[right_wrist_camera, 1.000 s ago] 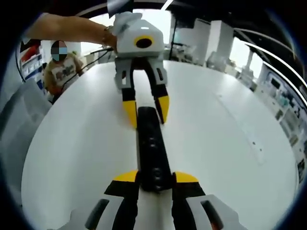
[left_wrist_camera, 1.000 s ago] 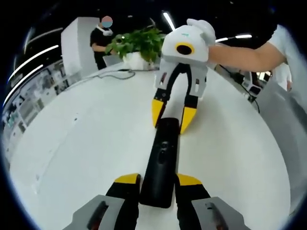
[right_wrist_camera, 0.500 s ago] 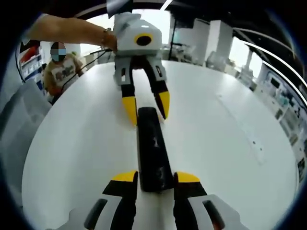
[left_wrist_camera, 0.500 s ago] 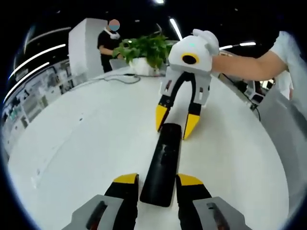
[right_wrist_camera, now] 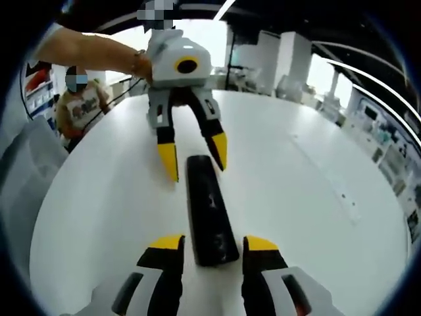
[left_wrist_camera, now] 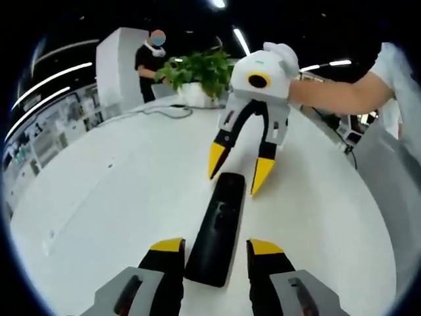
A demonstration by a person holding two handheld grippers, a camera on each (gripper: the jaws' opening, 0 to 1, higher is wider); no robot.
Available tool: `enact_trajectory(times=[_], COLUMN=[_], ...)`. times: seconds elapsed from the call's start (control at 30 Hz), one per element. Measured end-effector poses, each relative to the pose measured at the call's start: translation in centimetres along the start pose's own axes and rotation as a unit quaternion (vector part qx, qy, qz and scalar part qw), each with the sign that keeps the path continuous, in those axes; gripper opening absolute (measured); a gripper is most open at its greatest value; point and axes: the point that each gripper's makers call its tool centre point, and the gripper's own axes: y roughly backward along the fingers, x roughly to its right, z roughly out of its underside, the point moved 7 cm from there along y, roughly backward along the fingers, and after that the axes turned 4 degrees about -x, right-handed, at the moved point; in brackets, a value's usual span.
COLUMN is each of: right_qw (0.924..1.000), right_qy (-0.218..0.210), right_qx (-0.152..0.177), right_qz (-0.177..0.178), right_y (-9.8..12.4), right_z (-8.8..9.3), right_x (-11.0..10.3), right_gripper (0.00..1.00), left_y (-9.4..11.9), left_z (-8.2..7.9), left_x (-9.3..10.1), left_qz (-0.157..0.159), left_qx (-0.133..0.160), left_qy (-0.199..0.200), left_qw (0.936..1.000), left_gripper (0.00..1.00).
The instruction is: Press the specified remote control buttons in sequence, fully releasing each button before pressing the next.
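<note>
A black remote control (left_wrist_camera: 217, 227) lies flat on the white table (left_wrist_camera: 99, 197), buttons up. In the left gripper view my left gripper (left_wrist_camera: 217, 249) is open, its yellow-tipped jaws straddling the remote's near end with a gap on each side. My right gripper (left_wrist_camera: 239, 169) hangs open over the far end, held by a gloved hand. The right gripper view shows the same remote (right_wrist_camera: 209, 210) from the other end: my right gripper (right_wrist_camera: 213, 243) stands open around its near end, and my left gripper (right_wrist_camera: 193, 156) is open just above the far end.
A potted plant (left_wrist_camera: 194, 66) and a dark cable (left_wrist_camera: 158, 108) sit at the table's far edge, with a person (left_wrist_camera: 150, 59) standing behind them. Another person (right_wrist_camera: 79, 105) is beside the table (right_wrist_camera: 296, 191) on the left of the right gripper view.
Both grippers have drawn back and lifted a little from the remote's ends. Their jaws stand wider apart, with gaps now showing beside the remote. The remote stays flat on the table.
</note>
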Motion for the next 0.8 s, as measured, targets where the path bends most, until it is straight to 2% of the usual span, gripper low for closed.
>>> enact_trajectory(times=[0.23, 0.43, 0.67, 0.8], right_qw=[0.9978, 0.9963, 0.9915, 0.9876], right_qy=[-0.03, -0.041, -0.078, -0.099], right_qx=[0.041, 0.048, 0.067, 0.081], right_qz=[0.041, 0.058, 0.079, 0.09], right_y=[1.1, 1.3, 1.4, 1.7], right_z=[-0.1, -0.1, 0.2, 0.2], right_x=[0.2, 0.0, -1.3, -1.8], right_gripper=[0.32, 0.37, 0.46, 0.46], left_y=[0.4, 0.6, 1.3, 1.4], left_z=[-0.2, 0.1, 0.0, 0.3], left_x=[0.2, 0.7, 1.8, 2.7], left_qz=[-0.029, -0.053, -0.096, -0.115], left_qx=[0.035, 0.056, 0.093, 0.099], left_qy=[0.024, 0.043, 0.07, 0.077], left_qw=[0.9987, 0.9961, 0.9885, 0.9854], left_gripper=[0.42, 0.44, 0.57, 0.57])
